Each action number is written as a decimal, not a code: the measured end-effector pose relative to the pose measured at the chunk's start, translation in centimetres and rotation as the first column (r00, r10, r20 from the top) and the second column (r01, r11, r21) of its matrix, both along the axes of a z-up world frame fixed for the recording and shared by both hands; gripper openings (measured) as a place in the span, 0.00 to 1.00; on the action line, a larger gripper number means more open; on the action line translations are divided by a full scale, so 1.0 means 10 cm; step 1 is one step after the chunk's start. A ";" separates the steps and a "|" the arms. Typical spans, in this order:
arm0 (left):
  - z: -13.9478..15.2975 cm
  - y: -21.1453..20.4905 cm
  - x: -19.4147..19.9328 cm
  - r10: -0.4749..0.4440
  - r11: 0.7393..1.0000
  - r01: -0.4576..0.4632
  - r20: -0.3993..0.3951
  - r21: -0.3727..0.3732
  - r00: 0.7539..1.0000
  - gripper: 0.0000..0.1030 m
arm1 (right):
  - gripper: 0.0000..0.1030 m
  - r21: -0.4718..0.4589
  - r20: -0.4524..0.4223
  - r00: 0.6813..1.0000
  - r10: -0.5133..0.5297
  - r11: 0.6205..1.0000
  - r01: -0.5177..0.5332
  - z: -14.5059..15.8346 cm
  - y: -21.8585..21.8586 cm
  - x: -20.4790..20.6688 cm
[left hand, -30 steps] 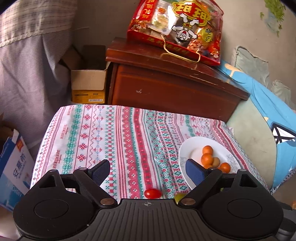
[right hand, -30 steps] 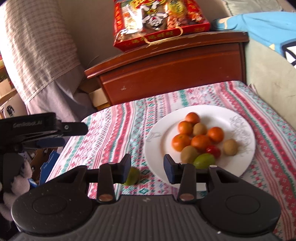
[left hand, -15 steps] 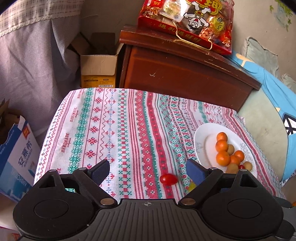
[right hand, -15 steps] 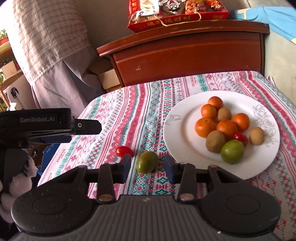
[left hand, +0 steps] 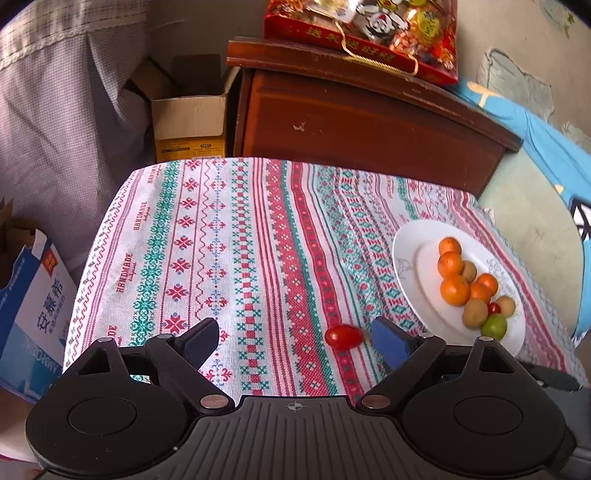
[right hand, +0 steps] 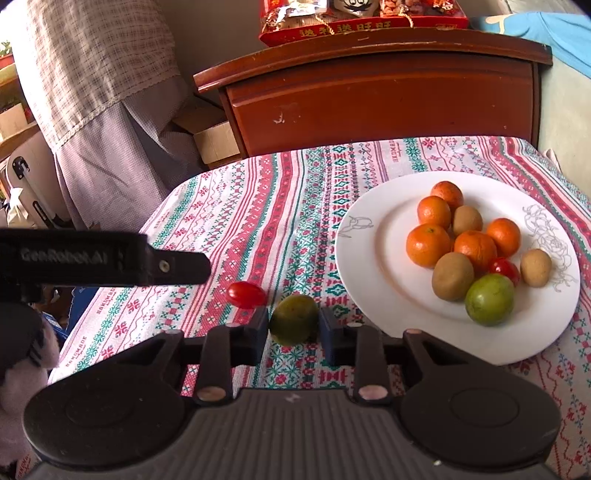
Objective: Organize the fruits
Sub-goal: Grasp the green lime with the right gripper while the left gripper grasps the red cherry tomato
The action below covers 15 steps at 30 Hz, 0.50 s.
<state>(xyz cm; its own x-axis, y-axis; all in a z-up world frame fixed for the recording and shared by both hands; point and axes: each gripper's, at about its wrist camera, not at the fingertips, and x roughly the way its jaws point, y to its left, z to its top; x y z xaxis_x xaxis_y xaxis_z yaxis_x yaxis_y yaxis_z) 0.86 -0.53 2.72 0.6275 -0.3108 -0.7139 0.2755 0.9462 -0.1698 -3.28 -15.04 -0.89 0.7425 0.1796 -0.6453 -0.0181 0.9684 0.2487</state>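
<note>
Right gripper (right hand: 293,325): its fingers (right hand: 255,328) have just been closing on a green fruit (right hand: 294,319) that sits on the table (right hand: 221,206), just beside the near rim of the white plate (right hand: 354,236). Both pads stand at the fruit's sides, apparently pressing on it; the fruit seems to rest on the patterned cloth.

Left gripper (left hand: 293,338): fingers (left hand: 388,341) spread wide, released, nothing between the pads. A red cherry tomato (left hand: 343,336) lies on the cloth ahead of the gap, close to the right-hand finger, not touched. In the right wrist view the same tomato (right hand: 245,294) lies just left of the green fruit, apart from it.

Plate contents, right wrist view: five small oranges (right hand: 428,243), three brown kiwi-like fruits (right hand: 452,275), one red cherry tomato (right hand: 504,268) and one green fruit (right hand: 489,299), grouped toward the right half of the plate, most touching one another.

Surroundings: a dark wooden cabinet (right hand: 380,99) stands behind the table, a red snack package (left hand: 365,29) on its top. An open cardboard box (left hand: 188,118) stands on the floor beside the cabinet
</note>
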 end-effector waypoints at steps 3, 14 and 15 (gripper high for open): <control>-0.04 -0.06 0.00 -0.021 1.000 0.021 -0.006 0.018 1.000 0.88 | 0.28 -0.016 0.000 1.000 0.004 1.000 -0.004 0.03 -0.03 -0.06; -0.27 -0.28 0.03 -0.056 0.997 0.058 -0.038 0.050 0.998 0.88 | 0.28 0.005 -0.024 0.999 -0.031 1.000 0.031 0.02 -0.20 -0.23; -0.28 -0.29 0.03 -0.055 0.997 0.057 -0.033 0.053 0.998 0.88 | 0.28 0.010 -0.026 0.999 -0.033 0.999 0.034 0.02 -0.21 -0.24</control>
